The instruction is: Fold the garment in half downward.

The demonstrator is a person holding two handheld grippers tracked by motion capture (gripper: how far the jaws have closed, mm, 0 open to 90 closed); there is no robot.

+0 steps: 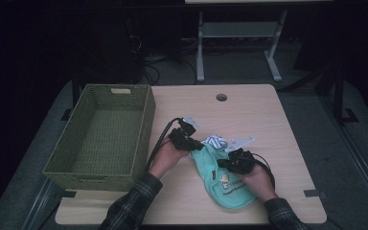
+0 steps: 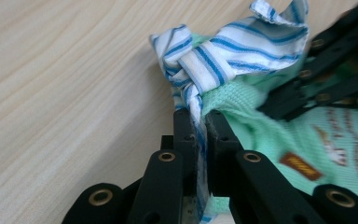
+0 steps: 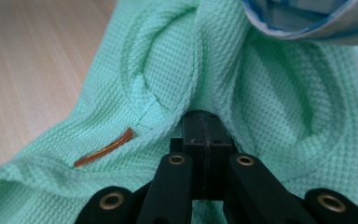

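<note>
A mint-green knit garment [image 1: 230, 188] with a printed patch lies on the wooden table [image 1: 268, 120]. A blue-and-white striped cloth [image 1: 215, 142] is bunched at its far end. My left gripper [image 1: 199, 145] is shut on a strip of the striped cloth [image 2: 242, 51], which runs down between its jaws [image 2: 200, 119]. My right gripper [image 1: 223, 164] is on the garment's middle. Its jaws [image 3: 204, 119] are pressed together where folds of the green knit [image 3: 168, 60] gather, and the striped cloth [image 3: 307, 16] hangs just beyond. A small brown tag [image 3: 105, 148] lies on the fabric to the left.
A green woven basket [image 1: 144, 132] stands on the table's left side with nothing in it. A round cable hole [image 1: 221, 97] sits near the table's far edge. Bare tabletop stretches to the right and behind the garment. A white desk frame [image 1: 237, 36] stands on the floor beyond.
</note>
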